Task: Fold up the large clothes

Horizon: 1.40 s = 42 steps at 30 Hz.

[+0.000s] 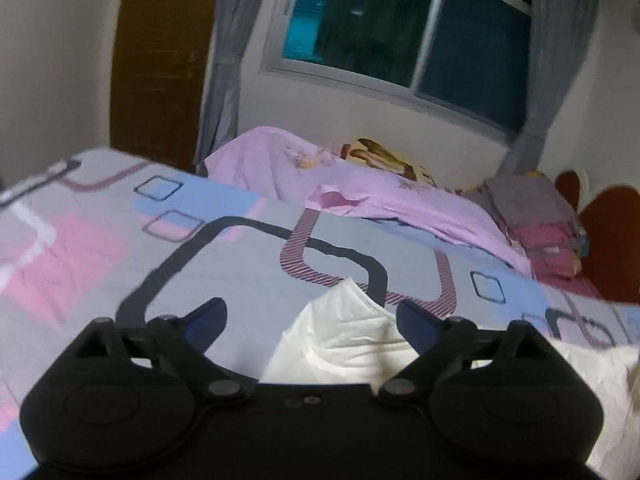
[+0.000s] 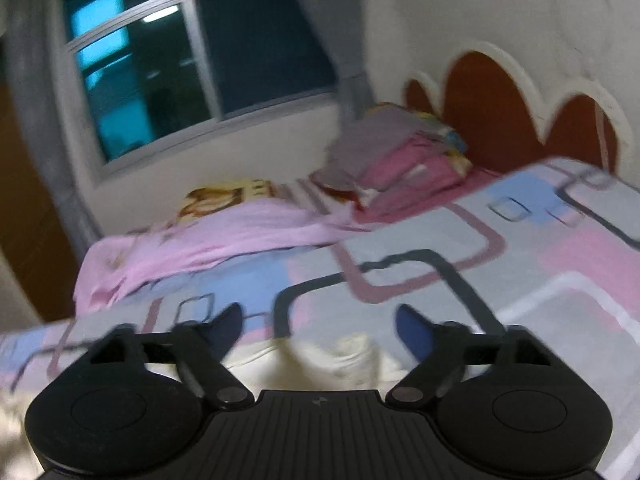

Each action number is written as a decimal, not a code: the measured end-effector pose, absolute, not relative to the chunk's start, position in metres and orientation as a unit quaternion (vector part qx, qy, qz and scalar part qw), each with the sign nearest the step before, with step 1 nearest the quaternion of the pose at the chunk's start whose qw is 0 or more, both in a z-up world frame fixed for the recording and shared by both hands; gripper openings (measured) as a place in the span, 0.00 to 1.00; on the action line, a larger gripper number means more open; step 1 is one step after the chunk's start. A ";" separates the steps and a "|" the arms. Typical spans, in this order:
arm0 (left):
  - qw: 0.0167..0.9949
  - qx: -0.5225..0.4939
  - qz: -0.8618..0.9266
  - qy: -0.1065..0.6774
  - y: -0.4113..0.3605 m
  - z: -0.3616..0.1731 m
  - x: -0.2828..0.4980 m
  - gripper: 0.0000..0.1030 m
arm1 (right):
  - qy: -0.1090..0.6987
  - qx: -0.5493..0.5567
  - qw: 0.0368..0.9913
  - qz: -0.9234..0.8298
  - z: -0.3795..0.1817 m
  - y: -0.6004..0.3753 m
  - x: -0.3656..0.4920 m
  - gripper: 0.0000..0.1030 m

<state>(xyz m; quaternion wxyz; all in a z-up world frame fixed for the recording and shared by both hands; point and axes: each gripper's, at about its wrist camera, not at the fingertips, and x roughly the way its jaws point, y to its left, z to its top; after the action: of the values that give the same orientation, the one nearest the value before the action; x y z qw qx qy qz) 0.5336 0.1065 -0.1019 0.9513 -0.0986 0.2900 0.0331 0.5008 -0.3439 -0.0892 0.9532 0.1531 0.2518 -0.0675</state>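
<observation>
Jaws: left gripper (image 1: pixel 308 316) and right gripper (image 2: pixel 318 326) spread, grasping nothing | cream garment (image 1: pixel 344 340) bunched on patterned bedsheet (image 1: pixel 240 272), beneath both | step: between folds | next: regrasp edges.

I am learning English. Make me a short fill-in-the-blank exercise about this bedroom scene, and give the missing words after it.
1. The left claw and the right claw both stand ____, gripping nothing.
2. The garment lying near the claws is ____ in colour.
3. The crumpled sheet at the far side of the bed is ____.
4. The folded clothes are stacked near the ____.

Missing words: open; white; pink; headboard
</observation>
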 end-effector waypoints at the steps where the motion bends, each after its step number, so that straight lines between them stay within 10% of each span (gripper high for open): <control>1: 0.951 -0.095 0.026 0.292 0.106 -0.100 0.532 0.86 | 0.263 0.148 0.952 -0.056 -0.092 -0.338 0.505 0.63; 15: 0.939 -0.059 0.008 0.339 0.061 -0.153 0.571 0.73 | 0.320 0.073 0.943 -0.062 -0.148 -0.322 0.543 0.50; 27: 0.920 -0.130 0.052 0.366 0.097 -0.205 0.585 0.93 | 0.357 0.148 0.917 -0.098 -0.207 -0.370 0.552 0.51; 42: 0.943 -0.104 0.022 0.315 0.077 -0.148 0.538 0.83 | 0.281 0.089 0.955 -0.024 -0.122 -0.318 0.505 0.51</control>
<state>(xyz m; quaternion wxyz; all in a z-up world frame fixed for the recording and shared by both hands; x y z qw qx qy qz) 0.5379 0.0771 -0.1479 0.9432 -0.1039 0.3149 0.0223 0.5047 -0.3177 -0.1222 0.9554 0.0888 0.2808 -0.0240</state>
